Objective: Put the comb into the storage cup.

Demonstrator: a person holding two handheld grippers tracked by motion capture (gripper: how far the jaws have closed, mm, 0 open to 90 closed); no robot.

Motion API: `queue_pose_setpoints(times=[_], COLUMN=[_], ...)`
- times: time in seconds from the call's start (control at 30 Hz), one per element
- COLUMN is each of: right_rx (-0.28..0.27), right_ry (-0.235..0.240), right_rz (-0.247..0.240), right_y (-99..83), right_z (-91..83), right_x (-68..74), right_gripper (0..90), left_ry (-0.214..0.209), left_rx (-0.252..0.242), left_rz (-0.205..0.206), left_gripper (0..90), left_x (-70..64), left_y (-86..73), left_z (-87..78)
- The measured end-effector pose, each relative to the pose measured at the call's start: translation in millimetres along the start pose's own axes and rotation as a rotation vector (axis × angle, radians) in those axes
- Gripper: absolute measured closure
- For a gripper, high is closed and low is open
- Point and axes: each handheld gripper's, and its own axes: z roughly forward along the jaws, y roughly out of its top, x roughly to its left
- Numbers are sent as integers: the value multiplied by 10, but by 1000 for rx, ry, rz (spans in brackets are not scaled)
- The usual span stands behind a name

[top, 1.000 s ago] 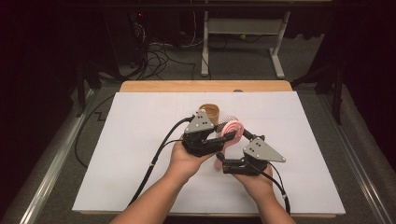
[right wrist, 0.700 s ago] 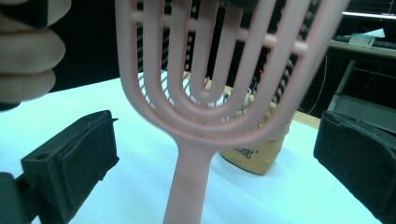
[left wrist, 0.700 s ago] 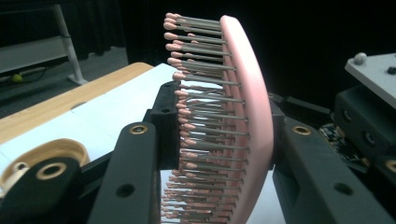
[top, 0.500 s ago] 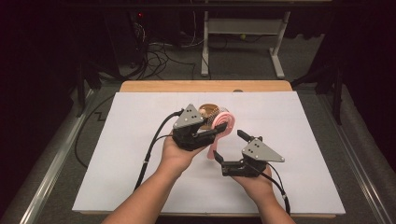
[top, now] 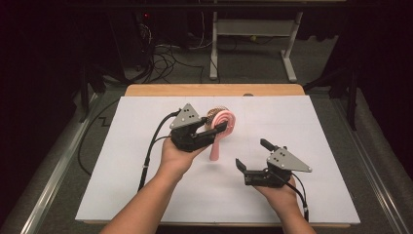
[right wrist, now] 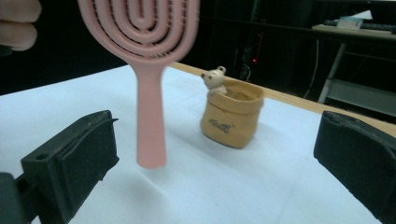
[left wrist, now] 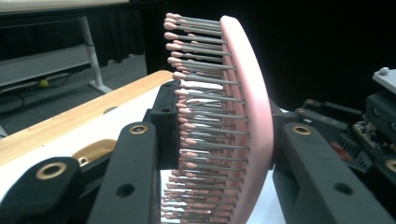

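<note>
Left gripper (top: 221, 129): black body, grey three-cornered top plate with dark screw dots, black cable trailing back. Jaw arms black with brass-ringed holes. Right gripper (top: 253, 155): same build, same plate, thin black cable. Forearms bare, no sleeves visible.

A: What does the pink hairbrush (top: 220, 130) look like?
B: It has an oval head cut with curved slots, metal bristles with pink tips, and a straight handle.
A: How is it standing?
B: It is upright above the white table, head on top, handle hanging down, not touching the surface.
</note>
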Motion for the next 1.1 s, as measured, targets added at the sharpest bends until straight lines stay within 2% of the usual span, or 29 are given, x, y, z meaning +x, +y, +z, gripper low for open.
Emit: queue_pose_setpoints(times=[0.17,0.37,0.63,0.7,0.9,1.1], right_rx=[36,51,51,50,48,32], right_ry=[-43,-77,-132,-138,-143,-149], right_rz=[16,32,24,40,49,54], right_y=[-104,-186,-247,-278,-385,-394], right_z=[-131,-243,-435,-462,-488,-533], right_x=[-160,-290,-429,-462,-491,-509], right_gripper=[2,2,2,2,2,2], left_ry=[19,39,76,83,88,86], left_rx=[-8,-14,-35,-40,-55,-77], left_rz=[-8,-14,-30,-35,-50,-58], left_gripper=[635,635,636,636,636,636], left_x=[71,149,267,299,360,374], left_y=[-11,-17,4,4,8,41], left_z=[-38,-82,-157,-164,-163,-137])
